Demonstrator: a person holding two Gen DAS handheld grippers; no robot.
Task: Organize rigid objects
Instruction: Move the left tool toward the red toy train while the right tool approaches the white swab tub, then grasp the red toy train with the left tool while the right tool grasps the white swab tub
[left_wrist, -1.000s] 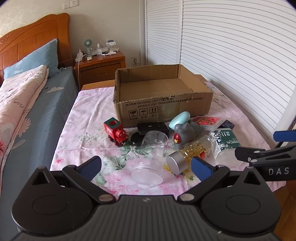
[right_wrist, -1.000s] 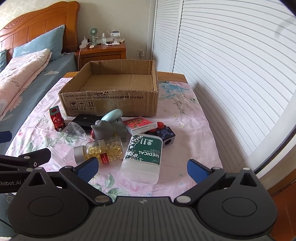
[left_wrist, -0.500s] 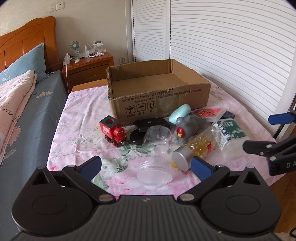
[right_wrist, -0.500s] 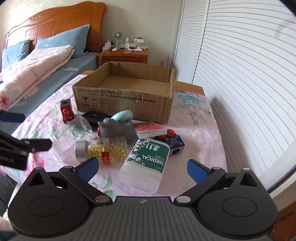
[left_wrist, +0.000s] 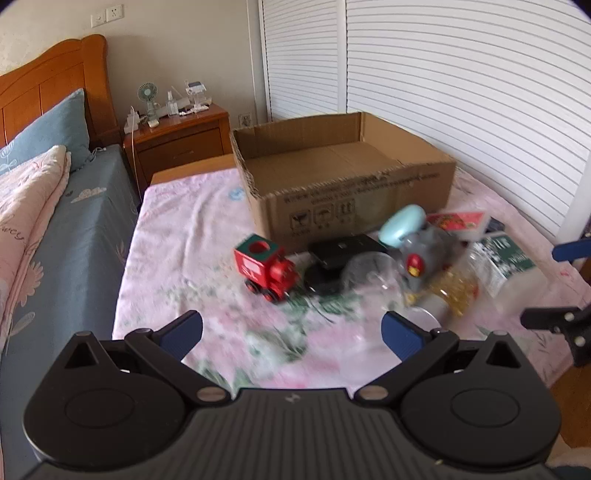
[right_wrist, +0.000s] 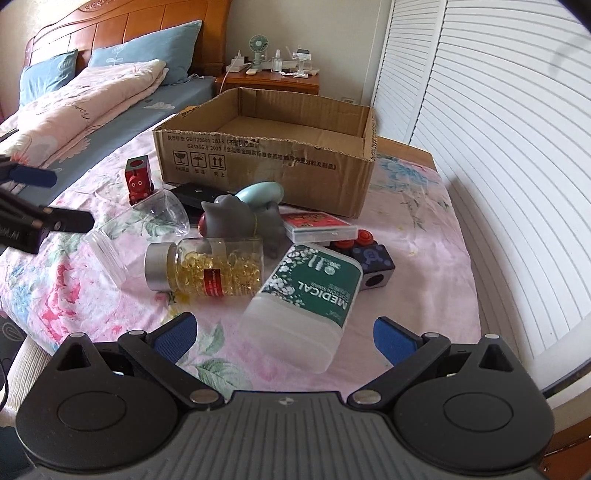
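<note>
Swab box, green "MEDICAL" label (right_wrist: 308, 295), lies flat on floral cloth (right_wrist: 424, 236) dead ahead of empty wide-open right gripper (right_wrist: 284, 334), long axis pointing toward cardboard box (right_wrist: 258, 162); left gripper (left_wrist: 291, 332), also open and empty, has swung leftward since earlier frame, toward red toy train (left_wrist: 266, 266).

Motion blur is smearing the left wrist view, leaving the clear plastic jar (left_wrist: 373, 295) and capsule bottle (left_wrist: 448, 291) indistinct. In the right wrist view, the grey elephant toy (right_wrist: 240, 218) is hiding part of the black box (right_wrist: 195, 194), and the frame edge is cutting off the left gripper (right_wrist: 44, 199).
</note>
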